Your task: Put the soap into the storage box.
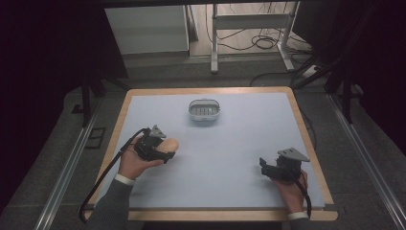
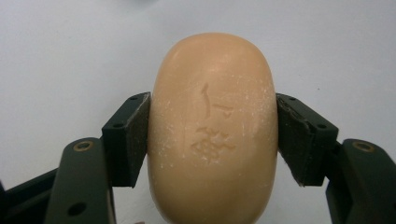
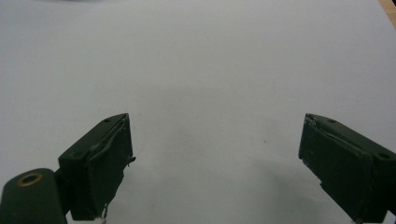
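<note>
Surface: pale blue-grey mat (image 1: pixel 230 143) on a wood-edged table (image 1: pixel 311 143); bare between the two grippers.
Room: dark; grey floor, white cabinet (image 1: pixel 146 28) at 11 o'clock, metal frame legs (image 1: pixel 249 24) and loose cables (image 1: pixel 261 43) at 12 to 1 o'clock beyond the table.
Soap dish: small white slotted tray (image 1: pixel 204 110), far centre of mat, 12 o'clock from the table's middle, well apart from both grippers.
Obstruction: nothing lies between soap and dish.
Soap: tan oval bar (image 2: pixel 212 126), stamped mark on its face, at 8 o'clock on the mat.
Left gripper (image 1: pixel 160 149): jaws clamped on the soap's two long sides, pads pressed flush; hand grips from behind, pointing toward 2 o'clock.
Right gripper (image 3: pixel 215 163): jaws spread wide, nothing between them; at 4 o'clock, pointing toward 9 o'clock, low over the mat.
</note>
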Action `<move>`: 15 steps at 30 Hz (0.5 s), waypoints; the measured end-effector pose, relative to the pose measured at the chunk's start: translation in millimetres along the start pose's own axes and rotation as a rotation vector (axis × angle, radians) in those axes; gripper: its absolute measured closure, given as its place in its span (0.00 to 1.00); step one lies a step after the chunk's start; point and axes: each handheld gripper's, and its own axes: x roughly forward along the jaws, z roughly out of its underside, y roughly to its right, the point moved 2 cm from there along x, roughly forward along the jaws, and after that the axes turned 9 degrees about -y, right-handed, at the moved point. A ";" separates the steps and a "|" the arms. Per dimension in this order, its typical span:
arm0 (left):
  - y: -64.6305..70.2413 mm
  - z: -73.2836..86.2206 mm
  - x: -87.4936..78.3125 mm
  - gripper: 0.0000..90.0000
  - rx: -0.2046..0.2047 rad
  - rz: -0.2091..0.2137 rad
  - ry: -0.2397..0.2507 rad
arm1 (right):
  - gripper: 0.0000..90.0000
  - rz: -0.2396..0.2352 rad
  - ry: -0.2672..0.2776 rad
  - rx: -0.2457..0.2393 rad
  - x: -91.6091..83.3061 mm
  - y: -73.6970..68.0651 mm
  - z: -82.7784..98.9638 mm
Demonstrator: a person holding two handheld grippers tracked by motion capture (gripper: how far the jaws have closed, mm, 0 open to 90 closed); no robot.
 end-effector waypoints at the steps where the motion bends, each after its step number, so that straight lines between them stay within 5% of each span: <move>1: 0.3 -1.0 0.0 0.36 0.000 -0.001 0.001 | 0.11 0.000 0.000 0.000 0.0 0.0 0.0; 15: 2.2 -11.3 -2.3 0.36 0.017 -0.007 0.007 | 0.11 0.001 -0.002 0.000 0.1 0.2 0.0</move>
